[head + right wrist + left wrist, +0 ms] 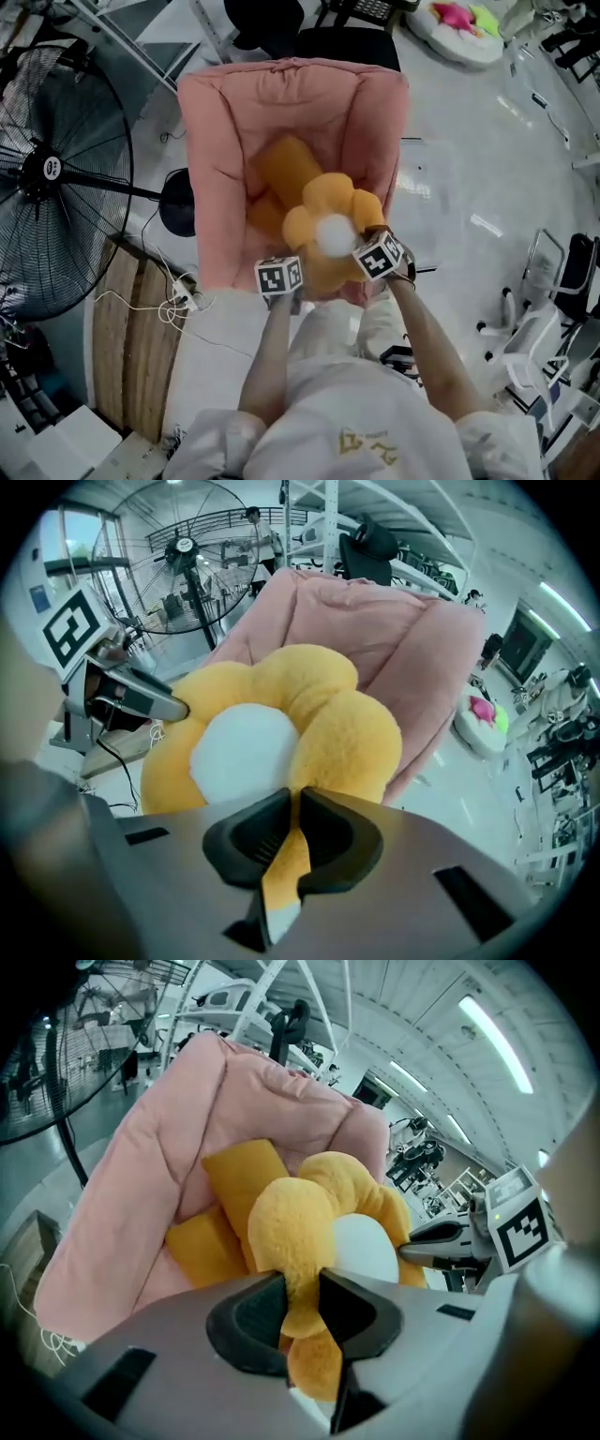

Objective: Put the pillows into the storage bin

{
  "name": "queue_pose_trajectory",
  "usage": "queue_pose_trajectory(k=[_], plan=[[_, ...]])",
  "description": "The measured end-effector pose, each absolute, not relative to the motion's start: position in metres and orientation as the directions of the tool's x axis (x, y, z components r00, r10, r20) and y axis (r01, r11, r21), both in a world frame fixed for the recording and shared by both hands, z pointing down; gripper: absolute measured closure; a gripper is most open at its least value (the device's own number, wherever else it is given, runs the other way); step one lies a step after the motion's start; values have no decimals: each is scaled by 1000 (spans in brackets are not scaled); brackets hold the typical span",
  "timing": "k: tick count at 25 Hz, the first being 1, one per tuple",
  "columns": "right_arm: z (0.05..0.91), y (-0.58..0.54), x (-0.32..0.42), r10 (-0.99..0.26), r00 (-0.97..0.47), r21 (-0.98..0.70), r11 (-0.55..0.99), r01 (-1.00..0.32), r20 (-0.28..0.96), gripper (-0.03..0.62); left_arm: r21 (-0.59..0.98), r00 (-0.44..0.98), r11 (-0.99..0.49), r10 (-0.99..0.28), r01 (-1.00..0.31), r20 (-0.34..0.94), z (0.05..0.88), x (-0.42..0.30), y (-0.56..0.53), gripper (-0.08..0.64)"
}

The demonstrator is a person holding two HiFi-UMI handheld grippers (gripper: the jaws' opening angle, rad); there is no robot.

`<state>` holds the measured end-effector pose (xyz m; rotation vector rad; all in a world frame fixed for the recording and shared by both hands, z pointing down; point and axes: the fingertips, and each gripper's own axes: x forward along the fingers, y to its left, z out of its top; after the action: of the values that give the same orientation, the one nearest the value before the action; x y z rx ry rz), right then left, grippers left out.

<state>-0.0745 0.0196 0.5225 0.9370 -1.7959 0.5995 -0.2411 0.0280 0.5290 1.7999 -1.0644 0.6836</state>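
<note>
Two hand-held grippers carry one plush pillow between them. The left gripper has its dark pads clamped on a thick yellow petal of the flower pillow, and the plush bulges out on both sides of the grip. The right gripper has its jaws pressed almost together on a thin fold of another petal. The pillow's white centre sits just ahead of that grip and slightly to its left. Each gripper shows in the other's view, gripping the opposite side of the flower.

Directly beyond both sets of jaws stands the storage bin, a soft pink tub with padded walls. The flower pillow hangs at the bin's near rim, partly over the opening. Farther ahead, inside the bin, an orange pillow leans against the back wall. A second orange piece lies lower beside it, and whether it is a separate pillow cannot be told.

Past the bin, off to the left gripper's left, stands a large black fan on the floor.
</note>
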Motion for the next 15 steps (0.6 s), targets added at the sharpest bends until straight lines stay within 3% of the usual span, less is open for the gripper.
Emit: queue_pose_trajectory(k=[15], plan=[[526,55,52,-341,-188,-2,478,-878,921,548,419,518,-338,-298,-843,802,525,-113,46,453]])
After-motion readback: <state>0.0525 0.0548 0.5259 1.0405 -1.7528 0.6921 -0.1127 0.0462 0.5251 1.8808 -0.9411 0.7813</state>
